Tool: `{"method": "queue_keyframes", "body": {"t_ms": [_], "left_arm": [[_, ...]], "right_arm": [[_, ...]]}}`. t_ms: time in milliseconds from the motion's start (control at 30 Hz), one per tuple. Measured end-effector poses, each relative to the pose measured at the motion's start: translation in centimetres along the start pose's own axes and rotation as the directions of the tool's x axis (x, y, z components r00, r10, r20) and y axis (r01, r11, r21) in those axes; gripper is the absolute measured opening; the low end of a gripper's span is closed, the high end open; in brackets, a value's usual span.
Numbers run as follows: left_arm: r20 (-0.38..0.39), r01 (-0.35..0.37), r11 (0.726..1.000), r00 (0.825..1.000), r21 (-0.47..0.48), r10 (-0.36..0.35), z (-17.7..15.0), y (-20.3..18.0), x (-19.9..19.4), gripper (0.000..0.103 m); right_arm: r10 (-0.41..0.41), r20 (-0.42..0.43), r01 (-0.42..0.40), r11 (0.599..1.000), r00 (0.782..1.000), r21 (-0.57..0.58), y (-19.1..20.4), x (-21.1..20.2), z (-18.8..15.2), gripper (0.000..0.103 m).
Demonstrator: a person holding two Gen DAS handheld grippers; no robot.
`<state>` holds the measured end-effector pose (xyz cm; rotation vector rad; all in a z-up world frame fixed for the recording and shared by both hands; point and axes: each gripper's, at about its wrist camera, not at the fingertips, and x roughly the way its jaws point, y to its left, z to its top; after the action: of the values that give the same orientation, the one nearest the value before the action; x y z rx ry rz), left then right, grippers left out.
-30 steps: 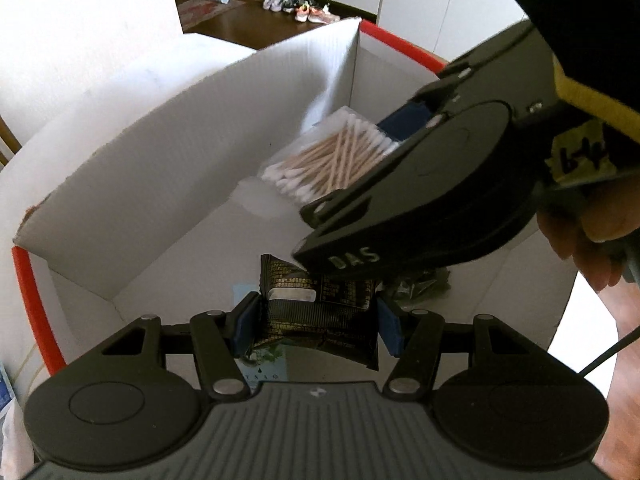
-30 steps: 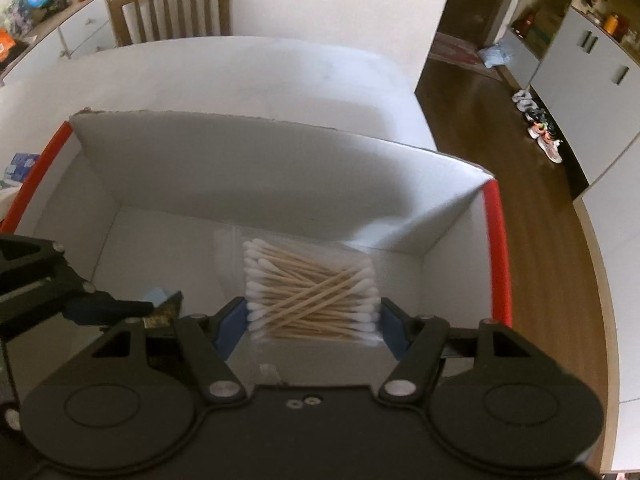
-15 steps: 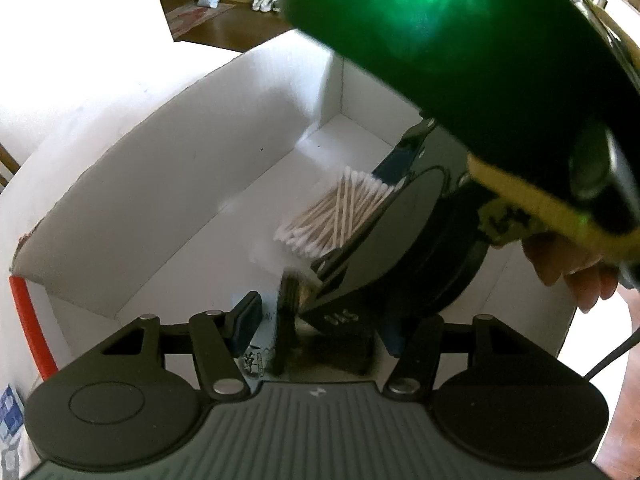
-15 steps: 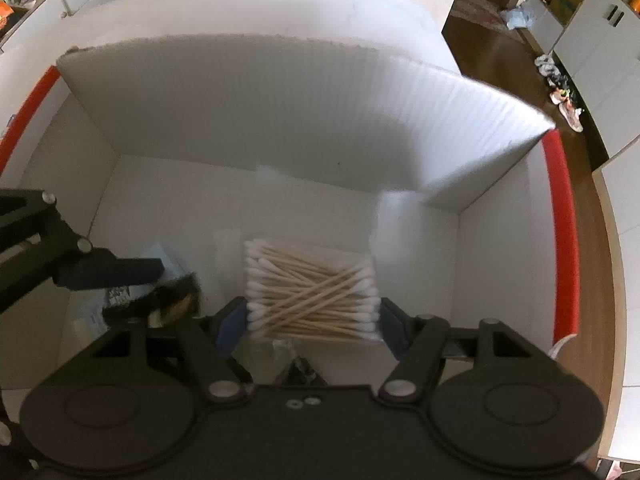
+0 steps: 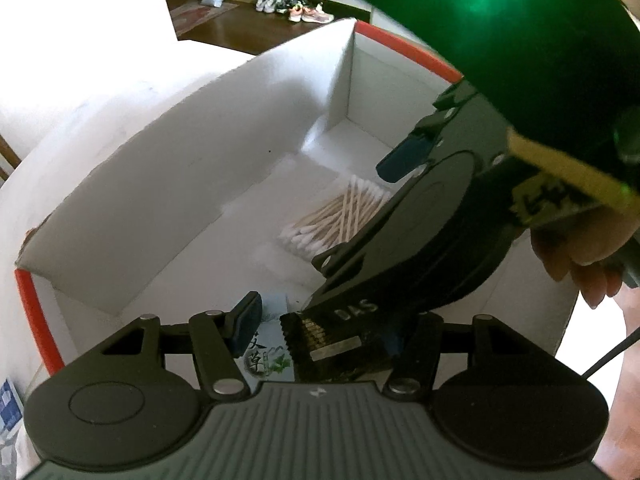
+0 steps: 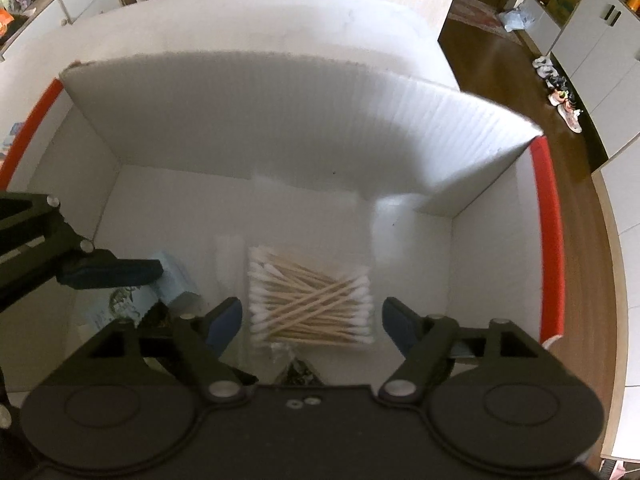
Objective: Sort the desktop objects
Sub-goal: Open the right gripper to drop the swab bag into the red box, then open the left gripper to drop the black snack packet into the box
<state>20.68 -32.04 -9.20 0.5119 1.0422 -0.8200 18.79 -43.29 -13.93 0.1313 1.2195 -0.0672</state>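
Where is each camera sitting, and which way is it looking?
Left wrist: sits on the left gripper, looking steeply down into the white box; shows its own fingers around a dark packet, plus the right gripper and a hand.
Right wrist: sits on the right gripper, looking down at the cotton swabs; the left gripper's finger pokes in.
Both see the box and swabs.

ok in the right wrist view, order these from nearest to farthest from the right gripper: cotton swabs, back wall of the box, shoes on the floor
1. cotton swabs, lying between the right gripper fingers
2. back wall of the box, beyond the swabs
3. shoes, far right on the floor
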Motion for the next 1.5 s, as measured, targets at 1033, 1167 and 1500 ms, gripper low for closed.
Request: {"method": "queue_keyframes", "body": {"t_ms": [1033,1167,1500], "left_arm": [[0.16,0.0,0.995,0.987,-0.098,0.016,-2.2,-0.2,-5.9,0.068],[0.18,-0.001,0.994,0.983,-0.113,0.022,-2.9,-0.1,-6.7,0.071],[0.252,0.045,0.99,0.968,-0.134,-0.009,-4.5,0.0,-9.0,0.09]], "right_arm": [[0.072,0.202,-0.087,0.994,0.977,0.067,-0.8,-9.3,-3.8,0.082],[0.072,0.225,-0.089,0.994,0.972,0.065,-0.5,-10.3,-4.5,0.086],[0.056,0.29,-0.088,0.991,0.955,0.099,0.6,-12.1,-5.6,0.092]]}}
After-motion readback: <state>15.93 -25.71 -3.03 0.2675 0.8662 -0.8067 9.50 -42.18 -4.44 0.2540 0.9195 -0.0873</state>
